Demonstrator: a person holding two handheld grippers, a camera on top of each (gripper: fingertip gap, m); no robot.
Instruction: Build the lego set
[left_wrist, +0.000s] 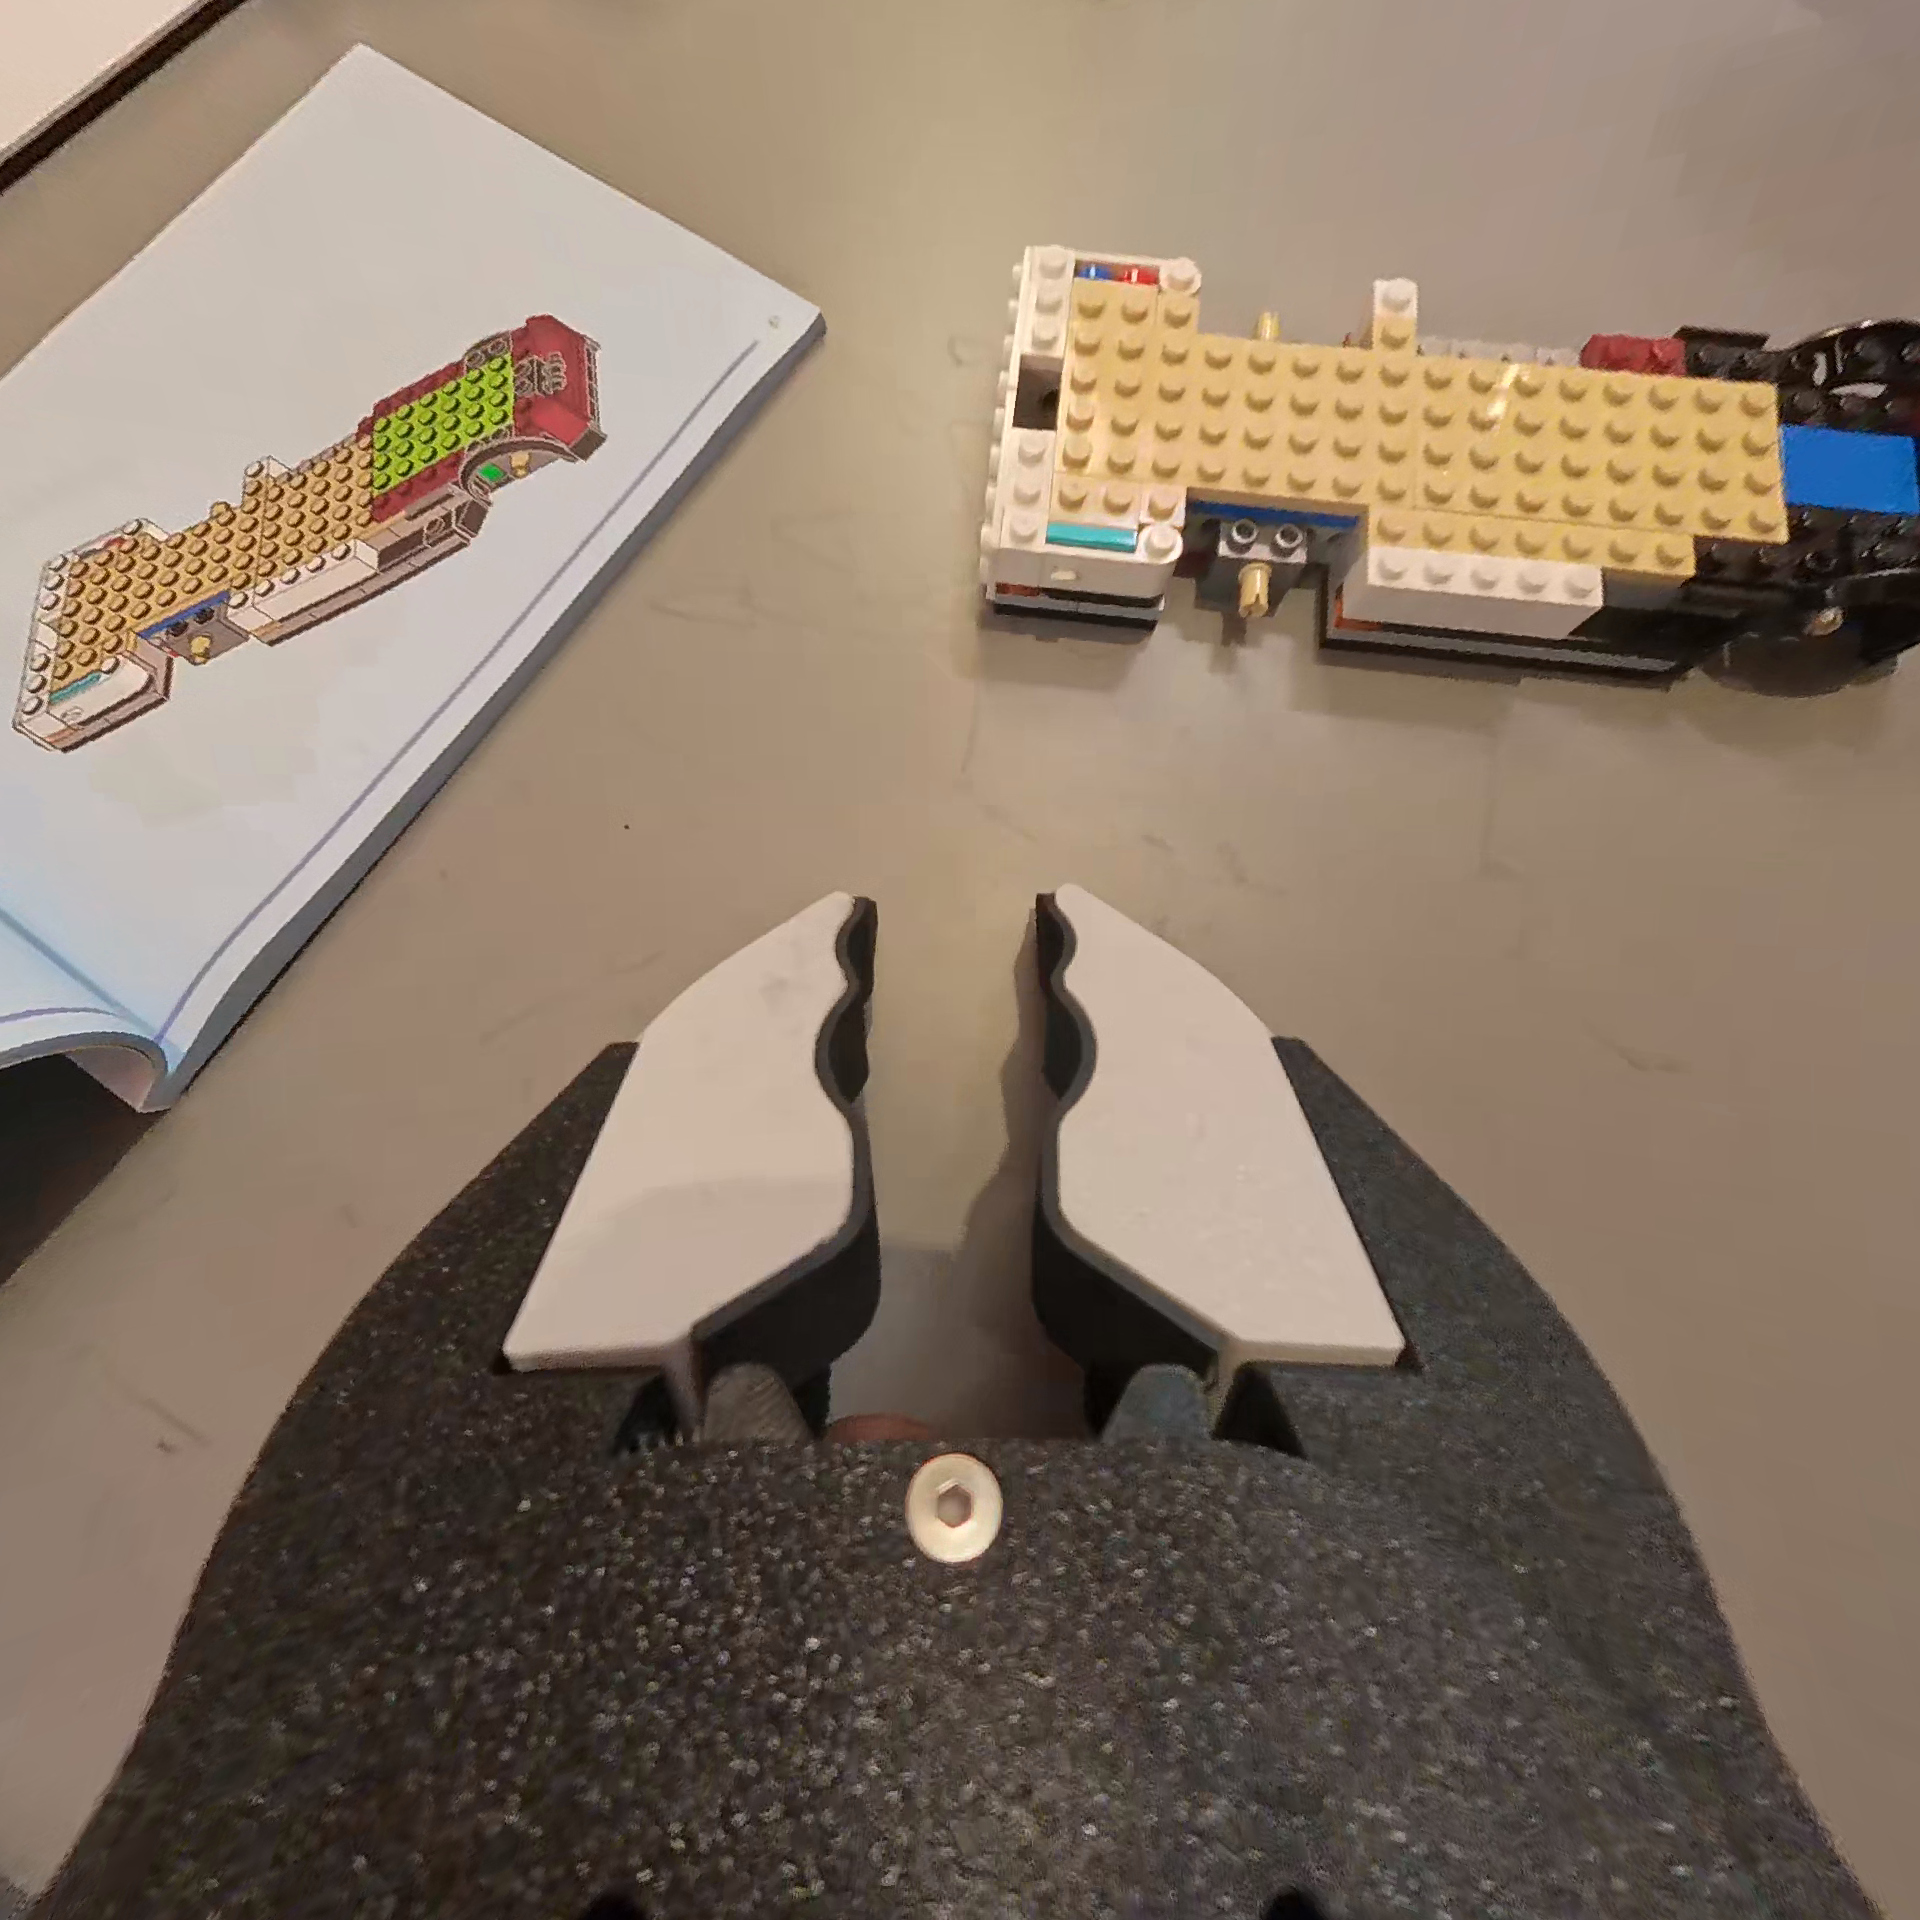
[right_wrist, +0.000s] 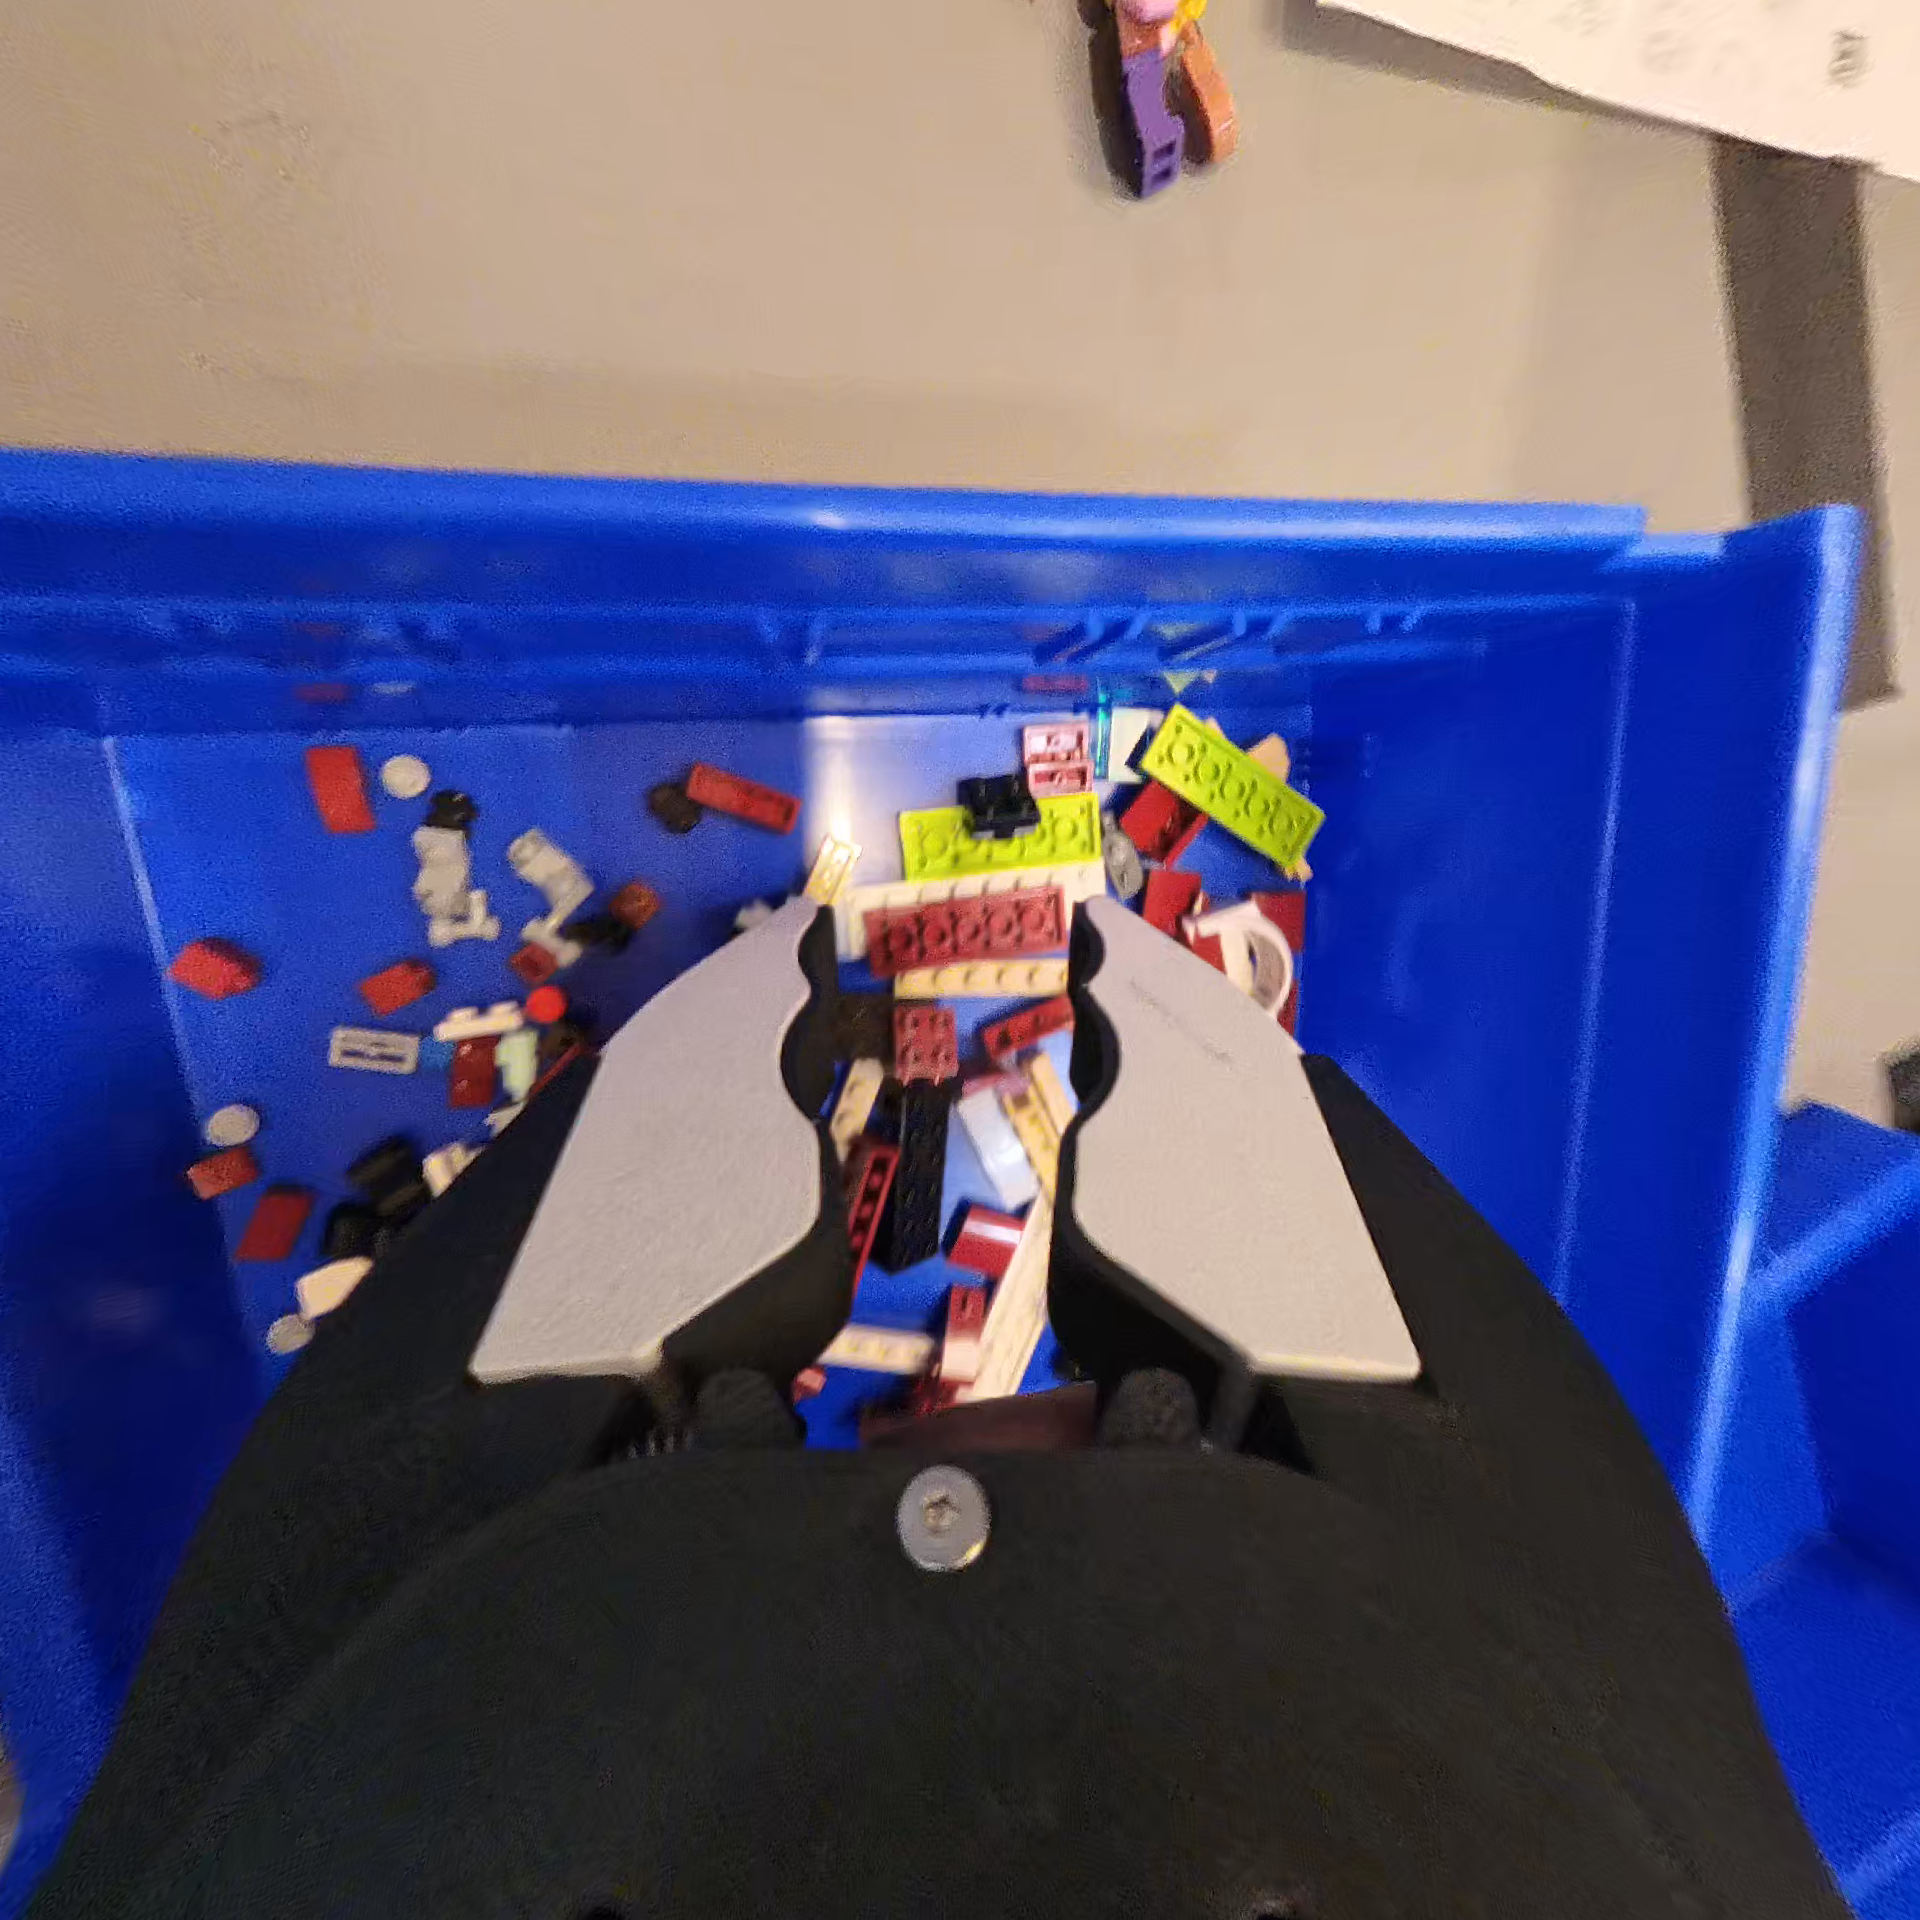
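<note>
My left gripper (left_wrist: 956, 909) is open and empty above the bare grey table (left_wrist: 1039, 790). Ahead of it, to the right, lies a half-built brick model (left_wrist: 1351, 457) with a tan studded top, white sides and a black end. My right gripper (right_wrist: 951, 920) reaches down into a blue bin (right_wrist: 727, 551) of loose bricks. Its jaws stand open on either side of a dark red studded plate (right_wrist: 966, 930) that lies on a white plate in the pile. The right pad is at the plate's end. A small gap shows at the left pad.
An open instruction booklet (left_wrist: 312, 571) lies left of the model. Two lime green plates (right_wrist: 997, 847) (right_wrist: 1231, 795) lie just past the red plate, among several red, white and black pieces. A small toy figure (right_wrist: 1164, 94) and a white sheet (right_wrist: 1662, 62) lie beyond the bin.
</note>
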